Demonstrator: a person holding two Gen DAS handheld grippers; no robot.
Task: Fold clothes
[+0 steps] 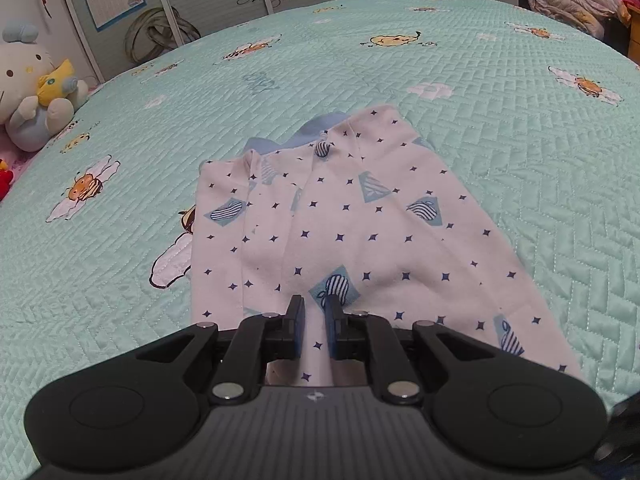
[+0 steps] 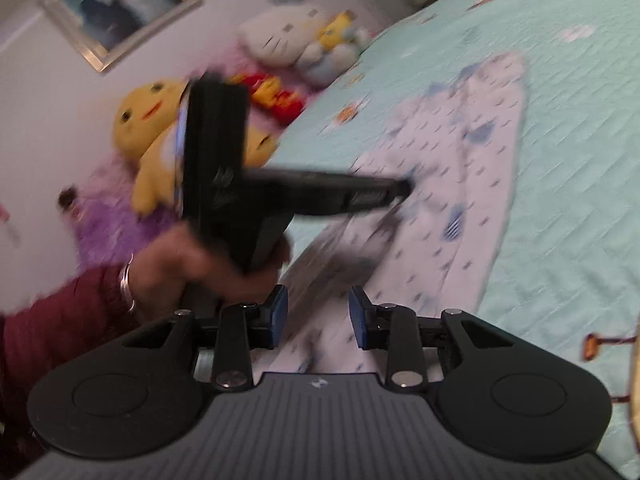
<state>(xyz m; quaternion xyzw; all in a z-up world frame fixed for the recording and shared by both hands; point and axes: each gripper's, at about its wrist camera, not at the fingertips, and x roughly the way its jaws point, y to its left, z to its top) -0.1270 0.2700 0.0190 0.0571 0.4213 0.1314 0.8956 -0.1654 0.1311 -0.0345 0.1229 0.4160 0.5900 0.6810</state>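
1. The fingers of the left gripper (image 1: 315, 310) stand close together with only a narrow gap, and a ridge of the shirt (image 1: 340, 216) runs up between them; I judge they pinch its near hem. The fingers of the right gripper (image 2: 318, 312) are spread apart with nothing between them, above the near end of the cloth.
2. The shirt, white with small dark stars and blue patches, lies on the bed (image 1: 500, 100), on the green quilted cover. Its blue collar (image 1: 312, 132) points away, and one side seems already laid over the middle in long folds.
3. The cloth looks thin, light and very soft. It will sag and wrinkle when lifted, and will not hold any shape.
4. Edges are the best places to take hold: the hem corners or the shoulders near the collar. A pinch in the middle only makes a bunch.
5. The right wrist view is blurred, so fine creases there cannot be read. It shows a hand (image 2: 208, 264) holding the left gripper.
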